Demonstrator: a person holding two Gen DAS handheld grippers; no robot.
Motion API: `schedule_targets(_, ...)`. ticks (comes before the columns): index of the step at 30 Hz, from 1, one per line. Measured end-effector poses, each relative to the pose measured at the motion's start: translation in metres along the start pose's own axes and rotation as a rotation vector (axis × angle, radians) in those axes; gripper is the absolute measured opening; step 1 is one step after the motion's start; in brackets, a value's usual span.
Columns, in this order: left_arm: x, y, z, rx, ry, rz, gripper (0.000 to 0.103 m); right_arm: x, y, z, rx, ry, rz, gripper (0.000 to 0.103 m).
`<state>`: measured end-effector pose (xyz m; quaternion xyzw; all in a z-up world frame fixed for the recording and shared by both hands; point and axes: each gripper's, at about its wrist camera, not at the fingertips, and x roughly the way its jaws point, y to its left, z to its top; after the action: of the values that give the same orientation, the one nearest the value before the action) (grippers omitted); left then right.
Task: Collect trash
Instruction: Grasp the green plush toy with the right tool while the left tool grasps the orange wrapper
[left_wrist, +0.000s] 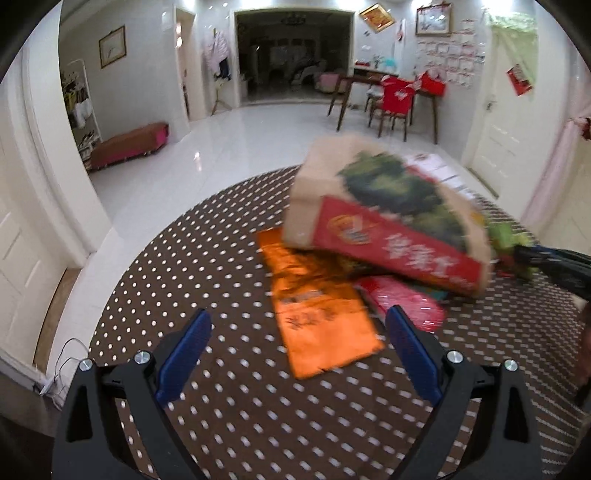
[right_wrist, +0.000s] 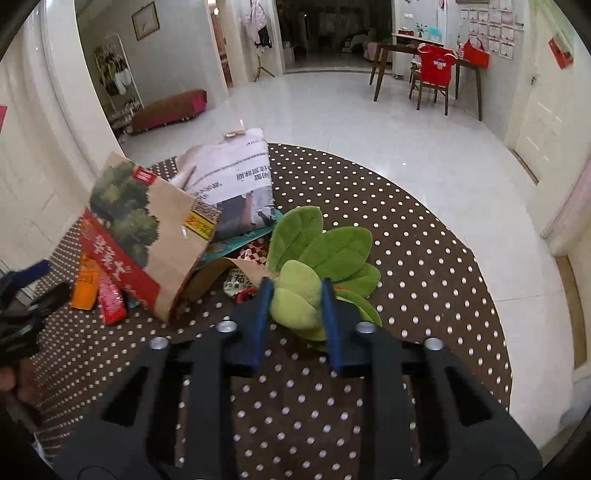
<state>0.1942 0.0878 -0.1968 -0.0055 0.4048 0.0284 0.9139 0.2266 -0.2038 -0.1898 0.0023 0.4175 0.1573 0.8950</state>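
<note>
Barely begun, judging by the pile on the polka-dot bench (right_wrist: 424, 258). No bin or bag for the trash in either view.

Right gripper (right_wrist: 297, 299): closed partway on the green plush leaf toy (right_wrist: 325, 254), 2 blue fingers (right_wrist: 263, 306) pressing its lowest leaf from both sides, the toy just right of the paper carton.

Left gripper (left_wrist: 297, 328): spread wide, nothing between the fingers, hovering above the bench short of the carton.

Paper carton (left_wrist: 384, 218) with tree picture and red band: tilted, blurred, propped on other litter. Under and in front of it, orange foil packet (left_wrist: 321, 306) and red wrapper (left_wrist: 402, 299) flat on the cloth. Behind it, folded newspaper (right_wrist: 236, 181); beside it, small checked wrappers (right_wrist: 255, 253).

Left to do, apparently: nearly everything, namely carton, packet, wrapper, newspaper and scraps all uncollected.
</note>
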Motion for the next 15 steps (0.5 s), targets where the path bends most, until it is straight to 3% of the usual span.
schedule_targets(2,0.015,0.006,0.004,-0.001,0.036,0.029,0.093,-0.008,-0.001,-0.003,0.008,-0.018,0.011,0.017)
schedule_targets(5,0.026,0.015,0.014,-0.039,0.057,-0.019,0.093,-0.022,-0.004,-0.007,0.024,-0.041,0.026,0.017)
schedule_targets(12,0.049,0.015,0.035,-0.031,0.085,-0.035,0.091,-0.044,-0.009,-0.019,0.039,-0.054,0.044,0.017)
schedule_targets(15,0.049,0.006,0.041,0.006,0.067,-0.049,0.059,-0.047,-0.01,-0.023,0.043,-0.055,0.051,0.017)
